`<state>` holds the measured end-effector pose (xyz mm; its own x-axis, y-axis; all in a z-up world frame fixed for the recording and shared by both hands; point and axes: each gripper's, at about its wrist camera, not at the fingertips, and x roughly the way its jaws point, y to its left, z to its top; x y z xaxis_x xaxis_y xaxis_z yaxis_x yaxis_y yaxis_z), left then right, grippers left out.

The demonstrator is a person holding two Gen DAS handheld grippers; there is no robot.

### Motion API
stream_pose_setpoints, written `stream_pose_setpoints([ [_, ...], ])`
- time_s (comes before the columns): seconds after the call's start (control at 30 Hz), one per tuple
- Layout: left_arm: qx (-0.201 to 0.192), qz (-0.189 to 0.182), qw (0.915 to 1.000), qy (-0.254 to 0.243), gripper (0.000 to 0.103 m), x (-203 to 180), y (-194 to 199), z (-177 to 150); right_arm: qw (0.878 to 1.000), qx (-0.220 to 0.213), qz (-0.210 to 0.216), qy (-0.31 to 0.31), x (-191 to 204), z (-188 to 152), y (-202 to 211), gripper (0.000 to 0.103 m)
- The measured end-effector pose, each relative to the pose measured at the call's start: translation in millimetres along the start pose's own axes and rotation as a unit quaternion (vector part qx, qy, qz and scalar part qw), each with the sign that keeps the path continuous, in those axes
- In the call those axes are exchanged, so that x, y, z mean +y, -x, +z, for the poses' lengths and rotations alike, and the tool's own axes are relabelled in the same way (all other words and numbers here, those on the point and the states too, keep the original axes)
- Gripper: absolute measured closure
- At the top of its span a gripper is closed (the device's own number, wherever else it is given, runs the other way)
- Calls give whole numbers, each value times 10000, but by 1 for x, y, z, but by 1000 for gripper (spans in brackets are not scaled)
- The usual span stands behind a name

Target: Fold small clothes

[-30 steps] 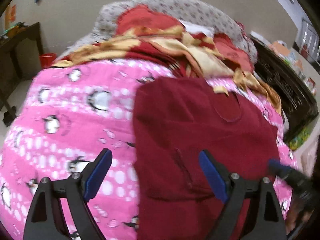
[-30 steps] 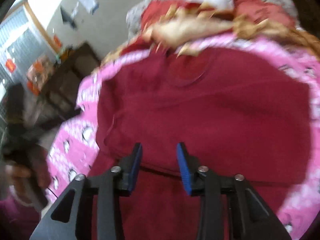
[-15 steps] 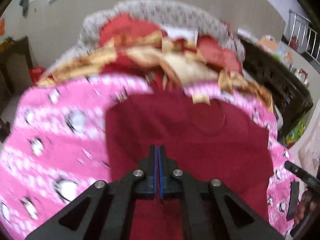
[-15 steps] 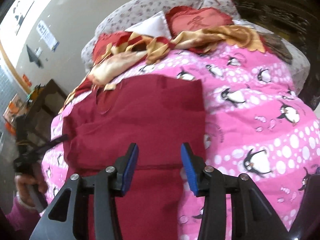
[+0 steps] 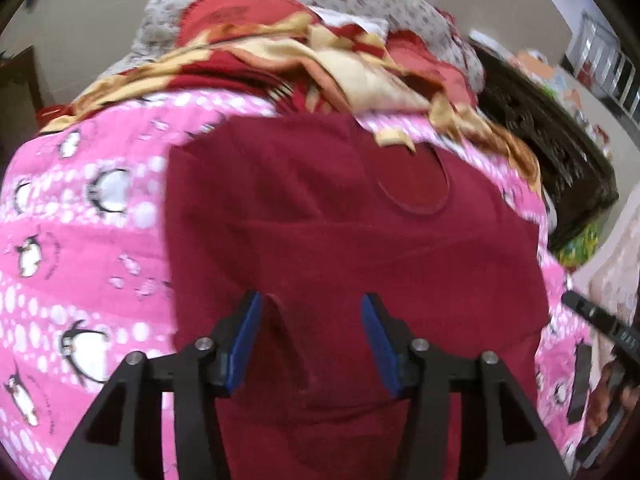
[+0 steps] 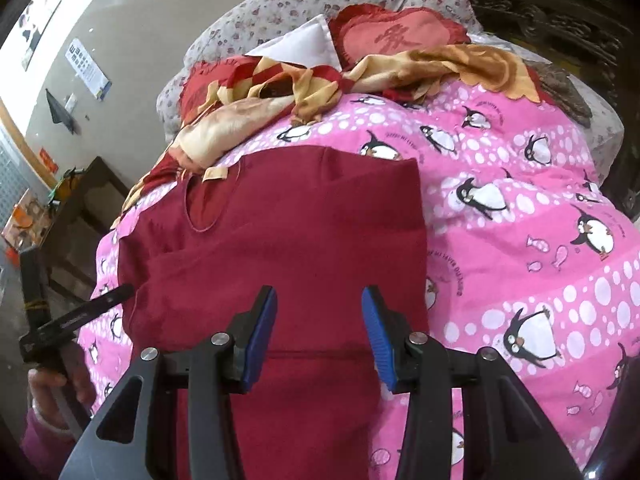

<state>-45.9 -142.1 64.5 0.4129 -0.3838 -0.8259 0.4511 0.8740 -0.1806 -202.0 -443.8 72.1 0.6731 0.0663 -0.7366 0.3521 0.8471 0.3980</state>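
A dark red shirt [image 5: 340, 232] lies on a pink penguin-print quilt [image 5: 80, 248], collar to the far end, its sides folded in. My left gripper [image 5: 310, 340] is open and empty, just above the shirt's near part where a folded sleeve edge lies. The shirt also shows in the right wrist view [image 6: 288, 240] with its right side folded straight. My right gripper [image 6: 318, 332] is open and empty above the shirt's lower part. The left gripper [image 6: 76, 316] shows at the left edge of the right wrist view, and the right gripper [image 5: 600, 320] at the right edge of the left view.
A crumpled red and gold blanket [image 6: 320, 80] and pillows [image 6: 400, 36] lie at the bed's far end. Dark wooden furniture [image 5: 552, 136] stands beside the bed. The quilt [image 6: 520, 220] spreads to the right of the shirt.
My left gripper was open, shut half a second ago over the shirt, and now stands open again. My right gripper stayed open and shifted to the right over the shirt.
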Motion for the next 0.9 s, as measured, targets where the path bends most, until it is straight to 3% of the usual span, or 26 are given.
stream_pose_setpoints([
  [0.03, 103, 146, 9997, -167, 74, -7, -8, -3, 10000, -1, 6, -13, 0, 0, 0, 60],
  [0.07, 206, 274, 9991, -265, 98, -11, -14, -5, 10000, -4, 12, -31, -1, 0, 0, 60],
  [0.13, 78, 229, 9996, -173, 100, -7, -10, -5, 10000, -15, 5, -60, -2, 0, 0, 60],
  [0.27, -571, -36, 9984, 8, 100, 5, 32, 11, 9999, -129, -49, -60, -8, 4, 5, 60],
  [0.33, -793, 14, 9968, 94, 100, 16, 47, 21, 9998, -150, -121, -89, -12, 8, 4, 60],
  [0.6, -54, 473, 9983, 326, 100, 40, 2, 6, 9994, -65, -326, -54, -11, 26, -21, 60],
  [0.7, -56, 584, 9979, 263, 99, 38, -5, 2, 9982, 73, -556, 217, -5, 29, -42, 60],
  [0.77, -29, 576, 9978, 325, 94, 38, -9, 5, 9941, 220, -1001, 364, -8, 31, -61, 60],
  [0.9, 20, 581, 9980, 255, 87, 35, -10, 6, 9927, 226, -1188, -20, -32, 38, -70, 60],
])
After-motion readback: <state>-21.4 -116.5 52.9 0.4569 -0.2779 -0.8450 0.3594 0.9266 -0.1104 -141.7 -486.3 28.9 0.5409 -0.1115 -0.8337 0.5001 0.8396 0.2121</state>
